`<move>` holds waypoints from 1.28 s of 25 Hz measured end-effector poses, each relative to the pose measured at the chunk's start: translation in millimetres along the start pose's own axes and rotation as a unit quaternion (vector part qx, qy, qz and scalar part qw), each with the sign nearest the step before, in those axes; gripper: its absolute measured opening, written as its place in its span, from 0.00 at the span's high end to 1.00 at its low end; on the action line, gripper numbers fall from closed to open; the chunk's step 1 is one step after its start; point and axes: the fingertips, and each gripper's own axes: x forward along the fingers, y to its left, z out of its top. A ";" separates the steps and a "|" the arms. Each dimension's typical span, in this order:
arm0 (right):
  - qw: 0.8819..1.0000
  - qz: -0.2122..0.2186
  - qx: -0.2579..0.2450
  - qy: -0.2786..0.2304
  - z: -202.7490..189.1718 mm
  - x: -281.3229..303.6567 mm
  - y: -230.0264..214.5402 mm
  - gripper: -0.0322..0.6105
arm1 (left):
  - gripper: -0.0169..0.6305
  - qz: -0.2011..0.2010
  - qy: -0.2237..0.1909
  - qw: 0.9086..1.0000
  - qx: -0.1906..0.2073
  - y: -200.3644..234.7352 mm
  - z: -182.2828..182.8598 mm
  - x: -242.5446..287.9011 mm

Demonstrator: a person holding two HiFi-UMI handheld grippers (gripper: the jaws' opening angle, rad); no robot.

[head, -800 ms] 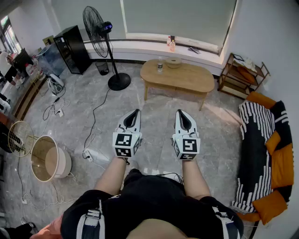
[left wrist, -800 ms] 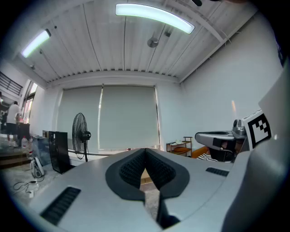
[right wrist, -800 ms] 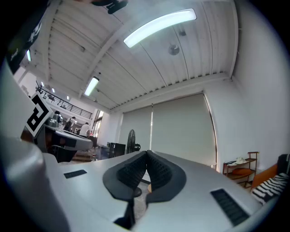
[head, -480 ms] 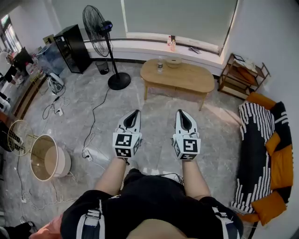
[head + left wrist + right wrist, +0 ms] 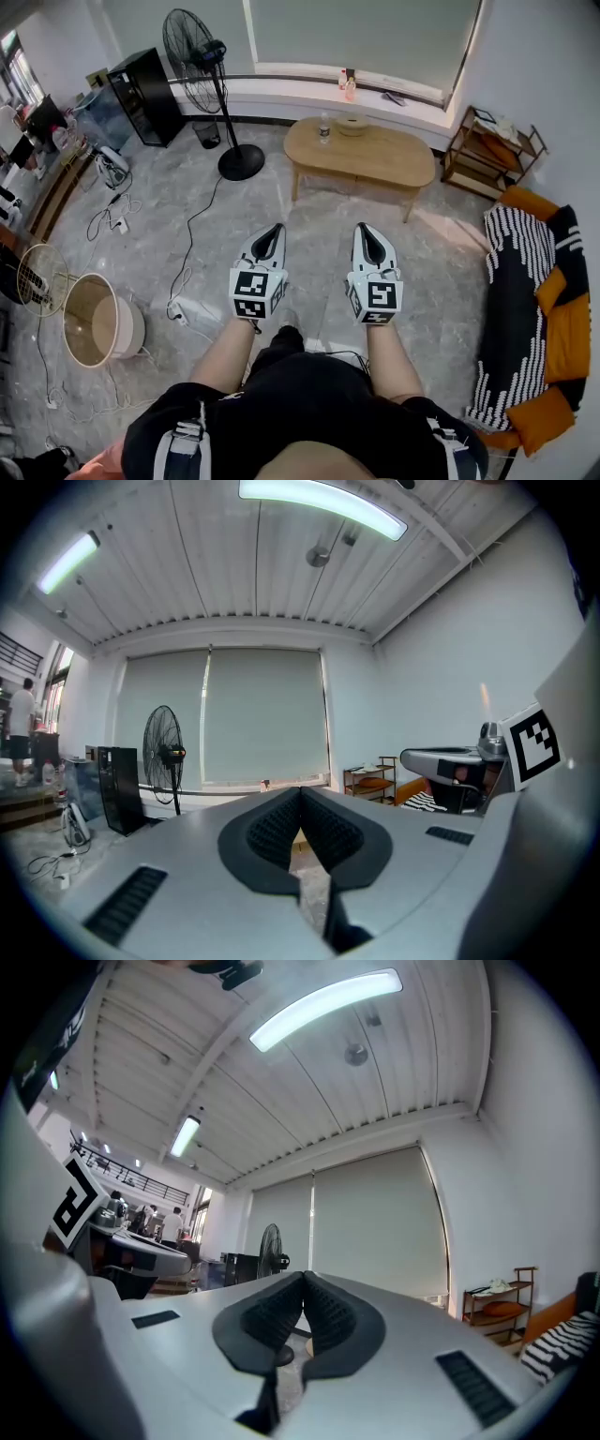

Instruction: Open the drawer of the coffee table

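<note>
Only the head view shows the whole coffee table (image 5: 375, 156).

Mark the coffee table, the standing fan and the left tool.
coffee table (image 5: 375, 159): head view, bare wooden top.
standing fan (image 5: 189, 49): head view, round grille.
left tool (image 5: 275, 227): head view, tip of its shut jaws.
</note>
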 end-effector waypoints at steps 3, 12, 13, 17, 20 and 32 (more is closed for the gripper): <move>1.000 -0.007 0.000 0.007 -4.3 23.2 -5.4 0.92 | 0.94 -0.010 -0.003 1.000 0.004 11.7 5.5 24.0; 1.000 -0.026 -0.012 0.014 -8.5 126.6 -16.1 0.92 | 0.94 -0.034 -0.014 0.999 -0.008 77.9 14.9 111.7; 0.999 -0.028 -0.013 0.013 -8.3 139.7 -14.9 0.92 | 0.94 -0.036 -0.015 0.999 -0.011 88.7 16.1 120.6; 0.999 -0.034 -0.017 0.011 -8.1 190.5 -8.7 0.92 | 0.94 -0.047 -0.026 0.998 -0.013 129.6 24.1 155.0; 0.999 -0.035 -0.017 0.012 -12.6 227.2 -1.0 0.92 | 0.94 -0.052 -0.031 0.998 -0.013 159.7 26.3 177.2; 0.998 -0.060 -0.001 -0.004 -23.4 331.6 40.8 0.92 | 0.94 -0.058 -0.026 0.998 -0.022 272.0 12.1 227.3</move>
